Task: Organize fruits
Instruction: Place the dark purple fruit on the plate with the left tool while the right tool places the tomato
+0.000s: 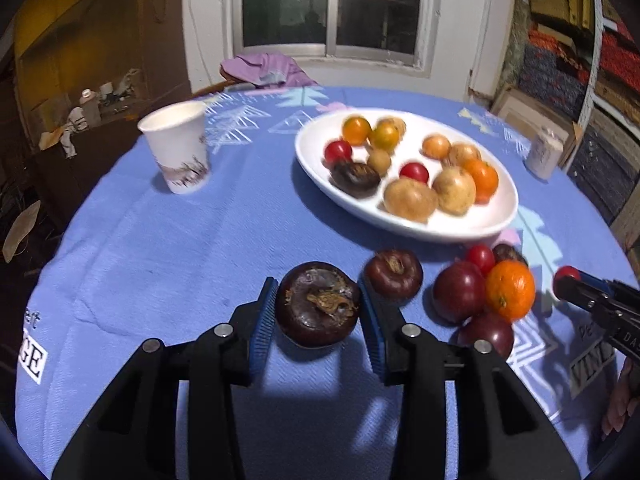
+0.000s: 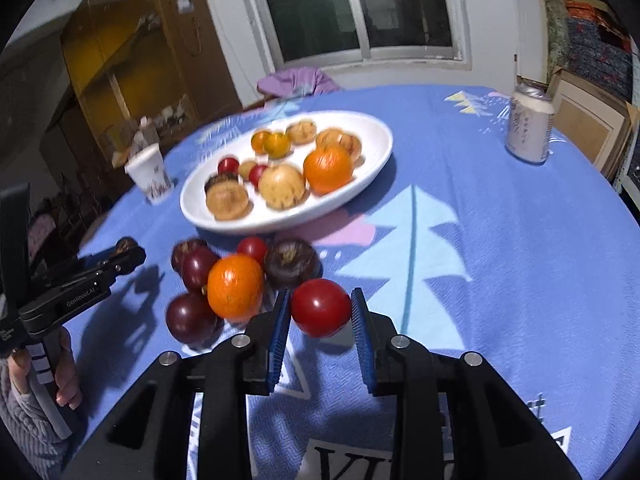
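Observation:
My left gripper (image 1: 318, 286) is shut on a dark brown round fruit (image 1: 318, 304) with a dried calyx, a little off the blue tablecloth. My right gripper (image 2: 321, 296) is shut on a red tomato (image 2: 320, 308), also just above the cloth. Between the two lie loose fruits: an orange (image 2: 235, 286), dark red plums (image 2: 191, 316) and a dark brown fruit (image 2: 291, 262). Beyond them a white oval plate (image 2: 280, 224) holds several fruits, among them an orange, tan fruits and small tomatoes. The left wrist view shows the right gripper (image 1: 568, 280) at its right edge.
A paper cup (image 1: 178, 146) stands left of the plate, and a drink can (image 2: 530, 128) stands at the far right of the round table. A purple cloth (image 1: 264, 66) hangs over a chair behind. A hand (image 2: 60, 376) holds the left gripper's handle.

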The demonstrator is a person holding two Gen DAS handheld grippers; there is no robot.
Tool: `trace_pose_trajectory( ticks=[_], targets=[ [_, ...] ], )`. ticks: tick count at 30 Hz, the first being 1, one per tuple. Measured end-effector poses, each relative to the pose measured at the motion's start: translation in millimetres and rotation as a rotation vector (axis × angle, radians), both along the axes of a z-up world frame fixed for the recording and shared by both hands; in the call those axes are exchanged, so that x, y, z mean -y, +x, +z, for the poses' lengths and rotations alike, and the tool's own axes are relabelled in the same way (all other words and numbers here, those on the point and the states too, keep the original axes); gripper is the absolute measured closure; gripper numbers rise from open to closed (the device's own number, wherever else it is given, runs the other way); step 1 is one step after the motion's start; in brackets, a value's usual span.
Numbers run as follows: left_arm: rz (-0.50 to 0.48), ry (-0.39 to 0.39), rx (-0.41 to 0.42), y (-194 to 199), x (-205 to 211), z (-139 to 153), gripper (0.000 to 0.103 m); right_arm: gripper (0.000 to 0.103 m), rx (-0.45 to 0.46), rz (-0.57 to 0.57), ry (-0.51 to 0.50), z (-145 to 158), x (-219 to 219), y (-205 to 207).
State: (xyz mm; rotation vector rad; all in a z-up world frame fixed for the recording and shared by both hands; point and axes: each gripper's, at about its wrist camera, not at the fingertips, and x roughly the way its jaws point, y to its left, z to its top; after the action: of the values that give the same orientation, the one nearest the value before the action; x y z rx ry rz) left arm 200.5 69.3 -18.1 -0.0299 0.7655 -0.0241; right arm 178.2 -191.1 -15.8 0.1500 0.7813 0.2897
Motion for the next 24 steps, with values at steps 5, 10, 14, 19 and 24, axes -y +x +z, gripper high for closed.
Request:
trace_pose_trajectory(
  ticks=[5,10,14,19,24],
  targets=[
    [0.015,-0.009,0.079,10.8,-10.2,64.0,0.063,0.072,0.129,-0.043,0.086,67.3,25.4,6.2],
    [0.02,-0.005,0.211,23.9,-5.5,137.1,0.063,0.072,0.289,-0.045,0.134,150.3,32.2,18.4],
    [0.01,-0.028,0.249,42.2,4.6,158.6,0.063,0.072,0.352,-0.032,0.192,181.2,27.2,36.6],
    [0.005,-0.028,0.219,88.0,21.4,143.8,0.063,0.072,0.317,0.007,0.166,169.6,-6.4,85.8],
    [0.011,0.015,0.12,147.4,33.4,90.1,0.063,0.072,0.171,0.043,0.064,107.4,-45.8,149.5]
  ],
)
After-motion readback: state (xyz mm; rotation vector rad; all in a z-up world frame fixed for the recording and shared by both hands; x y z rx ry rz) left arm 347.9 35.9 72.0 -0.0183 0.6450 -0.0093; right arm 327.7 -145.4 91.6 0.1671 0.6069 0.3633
